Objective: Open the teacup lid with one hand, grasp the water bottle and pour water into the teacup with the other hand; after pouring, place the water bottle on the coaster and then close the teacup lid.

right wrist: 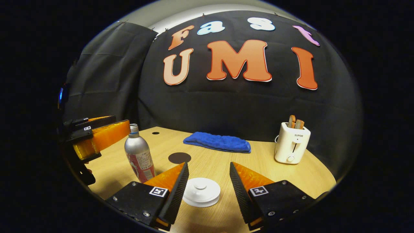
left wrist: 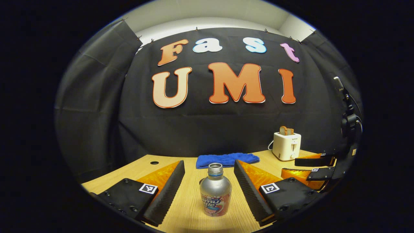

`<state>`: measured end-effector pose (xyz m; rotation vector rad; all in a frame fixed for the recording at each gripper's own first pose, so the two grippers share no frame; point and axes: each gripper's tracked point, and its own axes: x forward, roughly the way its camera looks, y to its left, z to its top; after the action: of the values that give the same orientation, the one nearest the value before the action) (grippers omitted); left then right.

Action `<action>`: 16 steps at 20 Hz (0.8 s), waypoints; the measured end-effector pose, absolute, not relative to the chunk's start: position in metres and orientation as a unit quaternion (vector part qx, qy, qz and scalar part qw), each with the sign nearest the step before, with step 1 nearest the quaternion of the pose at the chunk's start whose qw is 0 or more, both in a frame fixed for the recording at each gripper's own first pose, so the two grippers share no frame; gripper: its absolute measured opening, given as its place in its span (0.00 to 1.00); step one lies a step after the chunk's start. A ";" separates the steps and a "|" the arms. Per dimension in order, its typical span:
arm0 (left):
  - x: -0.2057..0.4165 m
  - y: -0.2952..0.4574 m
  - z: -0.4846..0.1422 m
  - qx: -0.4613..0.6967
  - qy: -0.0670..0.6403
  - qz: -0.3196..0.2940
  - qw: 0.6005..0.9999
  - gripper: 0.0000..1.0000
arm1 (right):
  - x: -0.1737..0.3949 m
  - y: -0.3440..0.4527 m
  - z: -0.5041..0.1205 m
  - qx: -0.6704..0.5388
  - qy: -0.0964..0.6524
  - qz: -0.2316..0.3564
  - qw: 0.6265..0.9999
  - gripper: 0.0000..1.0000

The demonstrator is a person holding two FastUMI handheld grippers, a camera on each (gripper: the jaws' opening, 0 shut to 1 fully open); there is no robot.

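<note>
My left gripper (left wrist: 209, 191) is spread wide at the bottom of the left gripper view, and the bottle (left wrist: 215, 194) stands upright between its fingers, touched by neither. Its cap is off. My right gripper (right wrist: 209, 189) is likewise released at the bottom of the right gripper view, with the white lid (right wrist: 201, 192) low between its fingers, apart from both. In that view the bottle (right wrist: 139, 155) stands at centre left, just beside my left gripper (right wrist: 97, 136) at the left edge, and the dark coaster (right wrist: 179, 157) lies on the table (right wrist: 226, 161) behind it. Farther back lie a blue cloth (right wrist: 217, 141) and, right, a toaster (right wrist: 291, 142).
</note>
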<state>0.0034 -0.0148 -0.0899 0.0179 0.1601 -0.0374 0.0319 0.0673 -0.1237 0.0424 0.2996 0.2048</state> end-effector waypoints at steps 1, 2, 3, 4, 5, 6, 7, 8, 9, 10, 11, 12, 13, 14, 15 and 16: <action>0.005 -0.016 -0.095 0.010 0.084 -0.020 0.996 1.00 | 0.033 0.070 -0.131 0.019 0.158 0.106 0.982 0.75; 0.006 -0.017 -0.099 0.013 0.088 -0.020 0.996 1.00 | 0.035 0.074 -0.137 0.018 0.165 0.111 0.980 0.74; 0.006 -0.014 -0.103 0.021 0.090 -0.013 0.996 0.96 | 0.036 0.078 -0.143 0.019 0.172 0.119 0.978 0.67; 0.006 -0.014 -0.106 0.028 0.091 -0.011 0.995 1.00 | 0.036 0.080 -0.150 0.020 0.182 0.122 0.975 0.64; 0.008 -0.019 -0.110 0.032 0.093 -0.015 0.995 1.00 | 0.038 0.081 -0.158 0.022 0.193 0.124 0.973 0.59; 0.009 -0.024 -0.115 0.034 0.097 -0.022 0.994 1.00 | 0.040 0.081 -0.162 0.022 0.200 0.122 0.972 0.57; 0.009 -0.025 -0.118 0.032 0.101 -0.024 0.994 0.95 | 0.041 0.078 -0.166 0.021 0.204 0.118 0.972 0.52; 0.008 -0.027 -0.122 0.030 0.103 -0.026 0.994 1.00 | 0.043 0.078 -0.168 0.024 0.207 0.119 0.971 0.49; 0.009 -0.026 -0.124 0.028 0.106 -0.026 0.994 1.00 | 0.043 0.081 -0.169 0.028 0.211 0.123 0.969 0.46; 0.009 -0.026 -0.129 0.027 0.109 -0.027 0.993 1.00 | 0.043 0.083 -0.170 0.029 0.215 0.126 0.968 0.41; 0.009 -0.026 -0.132 0.025 0.114 -0.027 0.993 1.00 | 0.043 0.085 -0.175 0.030 0.219 0.131 0.966 0.39; 0.009 -0.026 -0.136 0.022 0.118 -0.028 0.992 1.00 | 0.043 0.088 -0.176 0.035 0.221 0.137 0.965 0.34; 0.009 -0.026 -0.139 0.021 0.123 -0.028 0.992 1.00 | 0.043 0.090 -0.175 0.038 0.222 0.140 0.964 0.39; 0.009 -0.026 -0.144 0.018 0.129 -0.028 0.991 1.00 | 0.045 0.089 -0.175 0.036 0.218 0.138 0.965 0.39; 0.008 -0.025 -0.148 0.015 0.134 -0.029 0.990 1.00 | 0.044 0.089 -0.173 0.037 0.218 0.137 0.965 0.33; 0.007 -0.026 -0.152 0.012 0.138 -0.030 0.990 1.00 | 0.046 0.090 -0.174 0.038 0.216 0.140 0.966 0.27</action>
<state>0.0068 -0.0257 -0.1523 0.0244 0.2775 -0.0595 0.0460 0.0896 -0.1738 0.0776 0.4376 0.2827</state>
